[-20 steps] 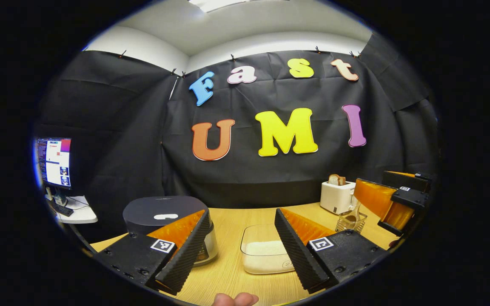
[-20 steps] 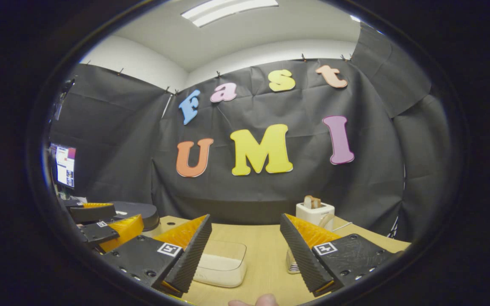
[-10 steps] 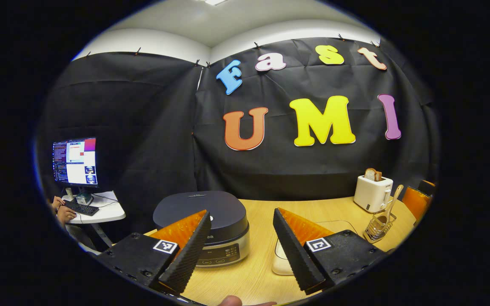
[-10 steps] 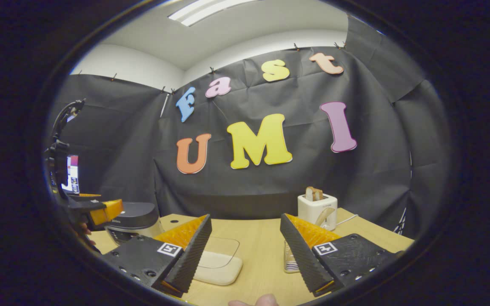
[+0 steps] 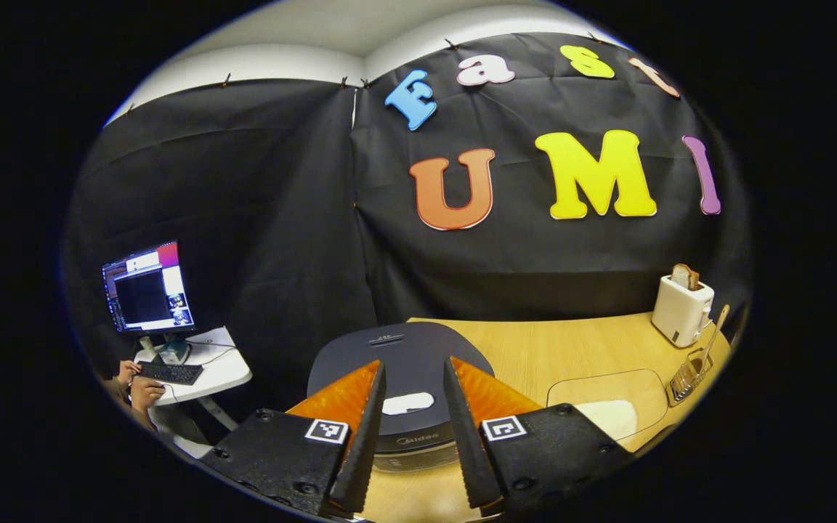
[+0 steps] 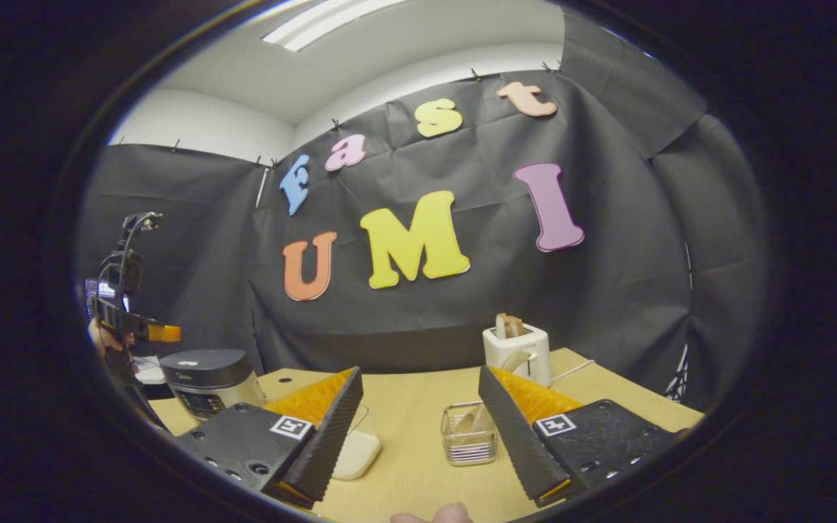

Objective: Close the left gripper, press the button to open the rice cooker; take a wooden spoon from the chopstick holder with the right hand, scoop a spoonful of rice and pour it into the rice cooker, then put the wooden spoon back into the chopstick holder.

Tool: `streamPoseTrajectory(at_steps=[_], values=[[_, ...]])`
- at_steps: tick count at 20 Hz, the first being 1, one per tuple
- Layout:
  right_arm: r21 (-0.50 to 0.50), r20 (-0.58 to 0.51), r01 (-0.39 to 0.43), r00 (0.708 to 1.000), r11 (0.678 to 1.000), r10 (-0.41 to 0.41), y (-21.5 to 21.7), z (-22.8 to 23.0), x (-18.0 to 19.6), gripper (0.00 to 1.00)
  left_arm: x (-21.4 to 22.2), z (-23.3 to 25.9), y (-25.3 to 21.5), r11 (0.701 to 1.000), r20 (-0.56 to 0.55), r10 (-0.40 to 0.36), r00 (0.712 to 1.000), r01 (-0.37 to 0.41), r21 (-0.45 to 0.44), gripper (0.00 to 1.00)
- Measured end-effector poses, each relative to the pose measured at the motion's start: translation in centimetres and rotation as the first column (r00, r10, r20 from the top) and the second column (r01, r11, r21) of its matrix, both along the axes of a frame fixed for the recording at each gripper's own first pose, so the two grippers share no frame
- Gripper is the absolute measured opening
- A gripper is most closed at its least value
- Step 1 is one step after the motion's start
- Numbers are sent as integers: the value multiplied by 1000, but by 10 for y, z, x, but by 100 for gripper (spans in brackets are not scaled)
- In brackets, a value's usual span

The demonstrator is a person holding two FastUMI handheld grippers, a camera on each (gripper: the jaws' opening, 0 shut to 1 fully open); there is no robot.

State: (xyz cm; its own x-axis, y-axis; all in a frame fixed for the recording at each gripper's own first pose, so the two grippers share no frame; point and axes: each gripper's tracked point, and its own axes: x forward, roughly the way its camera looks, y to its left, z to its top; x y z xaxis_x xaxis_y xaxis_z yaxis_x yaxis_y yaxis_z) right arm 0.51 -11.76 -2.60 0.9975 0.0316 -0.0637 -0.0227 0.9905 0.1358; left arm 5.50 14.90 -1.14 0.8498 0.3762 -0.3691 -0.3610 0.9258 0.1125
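Tabletop rice cooker (image 5: 400,363) just beyond left tool (image 5: 411,501)

In the left gripper view, the left gripper (image 5: 410,436) covers the near sides of the rice cooker (image 5: 400,352), so we see only part of its front panel. The rice container (image 5: 600,396) is cut off at its near edge behind the right finger, and the chopstick holder (image 5: 687,370) and wooden spoon (image 5: 715,327) sit at the rim, too small for us to resolve. In the right gripper view, the right gripper (image 6: 418,436) hides much of the rice container (image 6: 353,454) and one side of the chopstick holder (image 6: 468,434); the spoon's bowl is blurred. We cannot tell the far gripper's (image 6: 150,333) jaw state.
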Motion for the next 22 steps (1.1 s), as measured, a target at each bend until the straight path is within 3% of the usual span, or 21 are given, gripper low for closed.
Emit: streamPoseTrajectory(at_steps=[2,3,6,7,9,16,22], values=[[-3,-14,-33,999,999,33,6,-7,0,95,2,-6,12,998,-64,15,998,-19,-57,43],[-6,-15,-46,999,999,46,8,-8,0,95,4,-7,18,997,-92,18,996,-25,-75,28],[-21,0,-55,999,998,55,5,-3,0,91,9,-19,36,989,-163,44,986,-66,-133,19],[-27,8,-53,999,998,53,3,-2,0,95,9,-27,35,980,-195,48,980,-84,-180,13],[-38,28,-43,999,998,44,-1,1,-1,95,11,-39,30,961,-251,34,967,-101,-258,5],[-21,25,-31,999,999,31,-14,-7,2,95,9,-64,20,941,-355,22,935,-139,-307,3],[36,8,-38,999,999,38,-14,-20,7,95,6,-70,18,951,-382,26,924,-141,-275,3]])
